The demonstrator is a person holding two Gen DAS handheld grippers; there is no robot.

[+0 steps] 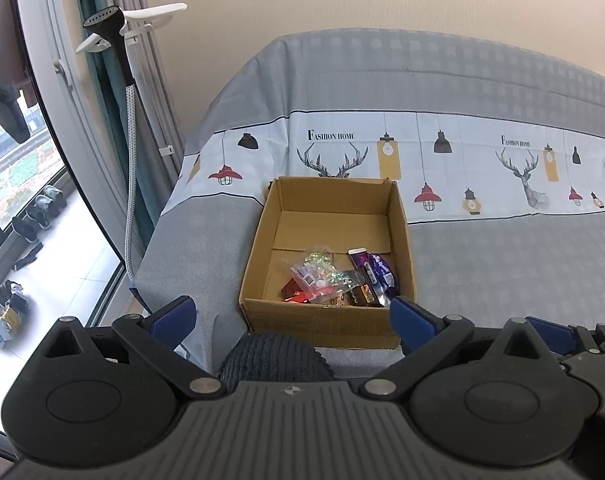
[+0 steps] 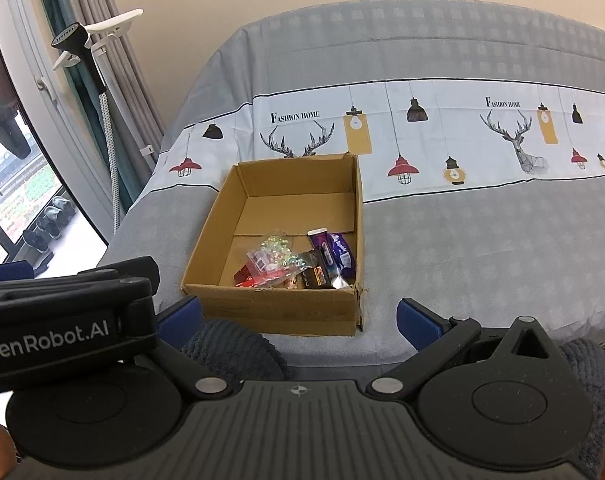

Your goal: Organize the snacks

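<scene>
An open cardboard box (image 1: 262, 232) sits on the bed; it also shows in the right wrist view (image 2: 210, 220). Several snack packets lie in its near right corner: a purple packet (image 1: 376, 270) (image 2: 336, 254), a clear bag of shiny candies (image 1: 316, 268) (image 2: 274, 250), a red packet (image 1: 292, 290) (image 2: 246, 276) and a dark wrapped one (image 1: 362, 294) (image 2: 314, 276). My left gripper (image 1: 290, 316) is open and empty, held back before the box's near wall. My right gripper (image 2: 298, 318) is open and empty, just right of the left one, whose body (image 2: 62, 320) shows at the left.
The bed (image 1: 502, 260) has a grey cover with a white band of lamps and deer. A garment steamer (image 1: 114, 40) stands by the curtains at the left. A window and shoes (image 1: 38, 212) lie beyond. Dark knitted fabric (image 1: 274, 356) (image 2: 230, 344) lies under the grippers.
</scene>
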